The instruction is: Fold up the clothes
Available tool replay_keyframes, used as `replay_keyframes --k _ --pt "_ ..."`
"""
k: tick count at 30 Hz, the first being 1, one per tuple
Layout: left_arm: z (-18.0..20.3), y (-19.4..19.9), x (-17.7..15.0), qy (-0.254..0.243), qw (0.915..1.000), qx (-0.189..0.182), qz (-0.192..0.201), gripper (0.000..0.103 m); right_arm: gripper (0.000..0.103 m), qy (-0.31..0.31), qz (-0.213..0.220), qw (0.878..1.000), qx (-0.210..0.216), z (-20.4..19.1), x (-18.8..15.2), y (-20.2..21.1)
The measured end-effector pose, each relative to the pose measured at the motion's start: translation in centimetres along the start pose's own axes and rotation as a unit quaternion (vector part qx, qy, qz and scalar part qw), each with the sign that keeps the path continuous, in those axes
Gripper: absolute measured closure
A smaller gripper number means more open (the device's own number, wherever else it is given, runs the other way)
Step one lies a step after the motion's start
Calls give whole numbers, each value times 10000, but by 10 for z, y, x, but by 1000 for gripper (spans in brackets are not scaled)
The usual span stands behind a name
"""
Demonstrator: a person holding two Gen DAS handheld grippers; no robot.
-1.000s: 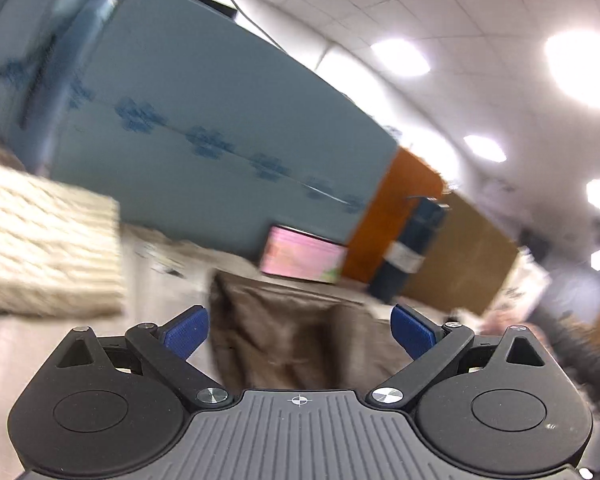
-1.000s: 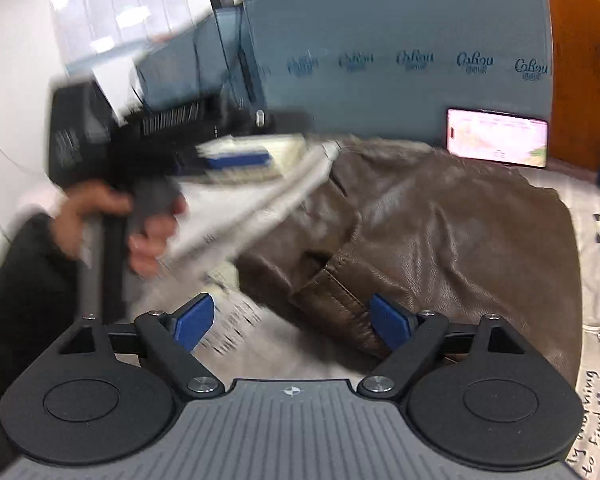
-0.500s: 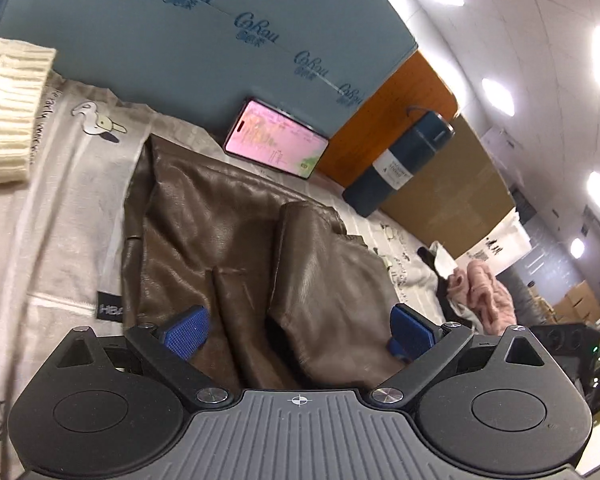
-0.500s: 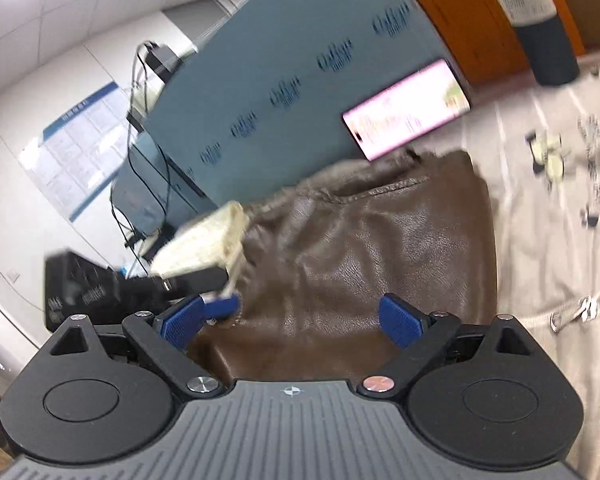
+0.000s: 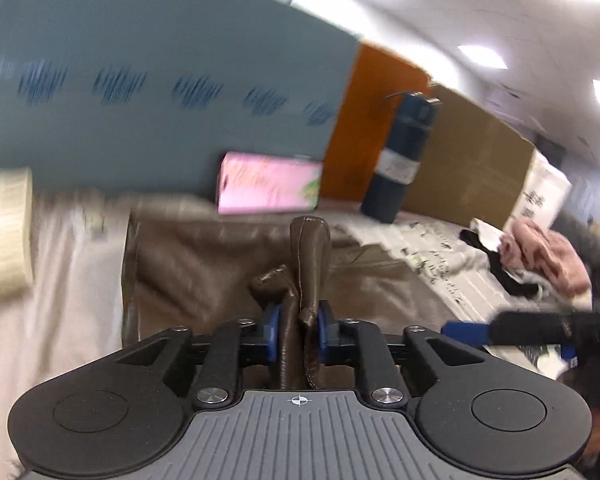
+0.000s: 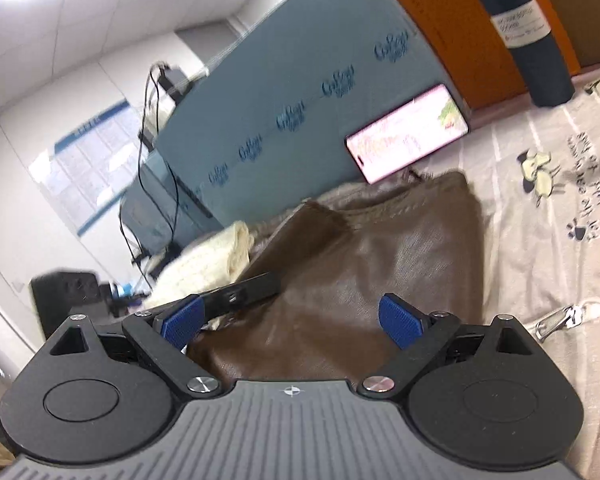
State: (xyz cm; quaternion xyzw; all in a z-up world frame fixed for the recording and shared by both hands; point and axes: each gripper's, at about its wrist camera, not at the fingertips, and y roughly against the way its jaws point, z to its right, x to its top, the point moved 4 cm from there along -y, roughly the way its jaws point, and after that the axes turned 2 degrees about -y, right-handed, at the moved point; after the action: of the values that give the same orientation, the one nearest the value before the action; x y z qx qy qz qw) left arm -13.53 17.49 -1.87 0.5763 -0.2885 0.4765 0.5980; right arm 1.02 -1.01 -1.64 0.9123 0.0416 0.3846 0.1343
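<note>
We see the brown leather jacket (image 5: 204, 264) spread on the printed sheet (image 6: 548, 216) that covers the table, in front of the blue board. A narrow fold of the jacket stands up out of our left gripper (image 5: 298, 330), whose blue pads are pressed against it from both sides, so the left gripper has a firm pinch on the leather. Half a second ago those same pads stood wide apart above the flat jacket and held nothing. Our right gripper (image 6: 296, 320) hovers over the near part of the jacket with its pads (image 6: 400, 320) spread wide and nothing between them, the same as half a second ago. In the right view the left gripper's dark body lies just beside the raised fold.

Behind the jacket a phone (image 6: 408, 134) with a pink screen leans on the board, and a dark blue bottle (image 5: 400, 160) stands to its right. A cream knit (image 6: 208, 260) lies to the left of the jacket, and a pink garment (image 5: 548, 256) sits in a small heap to the right.

The left view is smeared by motion, so the board's lettering and the jacket's far edge are hard to read there. We cannot see how much leather lies under the left gripper, since its body covers it
</note>
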Motion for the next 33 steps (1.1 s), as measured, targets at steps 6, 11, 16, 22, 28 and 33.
replay_keyframes --k 6,11,16,22,28,33 --pt "-11 -11 -7 -334 9982 400 -298 82 8 -176 3 9998 8 6 2 2" --pt "-13 -13 -8 -401 9975 505 -298 64 8 -231 36 9997 -103 9 2 1" --pt "-44 0 -3 693 9967 360 -223 27 8 -453 691 9962 -271 17 9 14" --pt "-81 4 -8 1946 9796 163 -466 25 8 -884 942 9887 -766 38 12 18" --pt "-105 5 -12 2795 9578 -34 -668 15 8 -927 713 9861 -1183 48 10 12" --pt "-97 0 -16 2711 9594 -188 -752 8 5 -836 422 9864 -1349 50 6 2"
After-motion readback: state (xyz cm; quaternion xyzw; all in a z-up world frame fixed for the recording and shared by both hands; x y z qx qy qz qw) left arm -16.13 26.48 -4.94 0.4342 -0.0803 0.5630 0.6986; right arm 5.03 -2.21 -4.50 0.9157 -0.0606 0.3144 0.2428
